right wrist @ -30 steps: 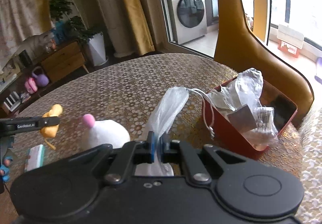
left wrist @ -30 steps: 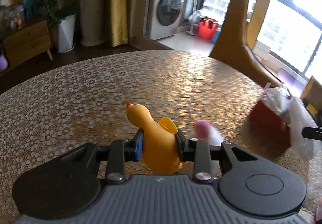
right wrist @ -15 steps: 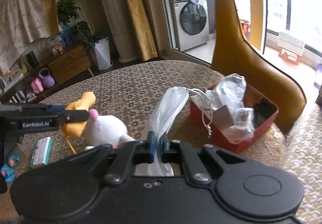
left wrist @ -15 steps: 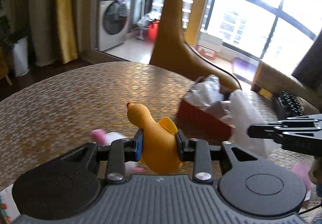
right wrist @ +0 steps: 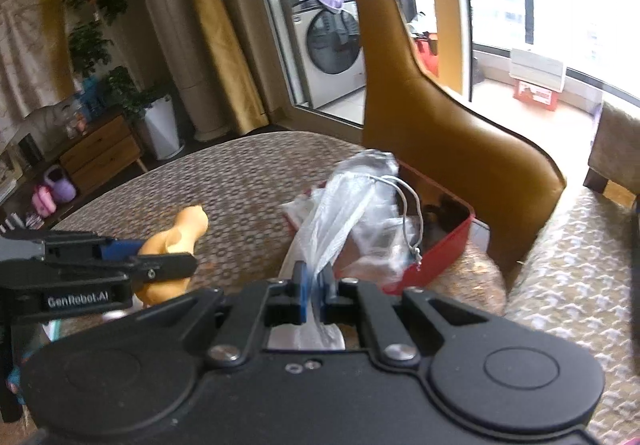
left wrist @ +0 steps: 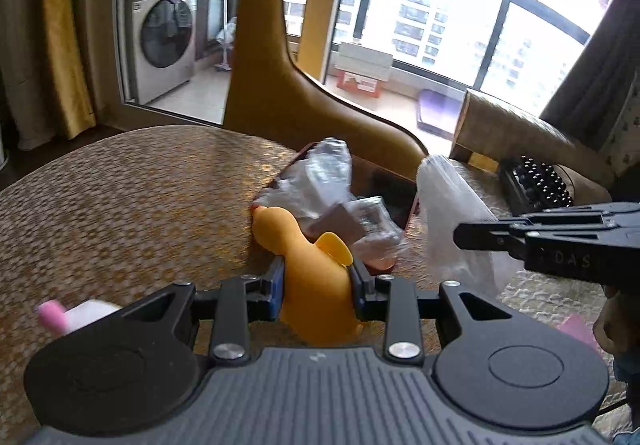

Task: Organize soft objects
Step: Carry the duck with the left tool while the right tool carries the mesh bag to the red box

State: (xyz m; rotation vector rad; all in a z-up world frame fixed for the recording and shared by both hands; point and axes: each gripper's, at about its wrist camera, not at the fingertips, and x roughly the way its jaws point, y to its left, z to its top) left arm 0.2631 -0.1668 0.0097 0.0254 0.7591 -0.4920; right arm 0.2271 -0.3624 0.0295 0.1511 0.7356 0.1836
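My left gripper [left wrist: 316,281] is shut on a yellow rubber duck [left wrist: 308,265] and holds it above the table, just short of the red box [right wrist: 436,245]. The duck also shows in the right wrist view [right wrist: 176,241], clamped in the left gripper [right wrist: 168,261]. My right gripper [right wrist: 314,281] is shut on a white mesh bag [right wrist: 336,221] and holds it near the box; the bag shows in the left wrist view [left wrist: 448,217] too. The box holds clear plastic wrappers [left wrist: 332,181]. A white plush with a pink tip [left wrist: 76,319] lies on the table at lower left.
The round table [left wrist: 120,205] has a gold patterned cover. A tan chair back [right wrist: 440,133] stands right behind the box. A second chair with a patterned cushion [right wrist: 580,265] is at the right. A pink item [left wrist: 576,327] lies at the table's right edge.
Both grippers have moved toward the red box with their loads. The duck now hangs close in front of the box, and the white plush has slid to the lower left of the left wrist view.
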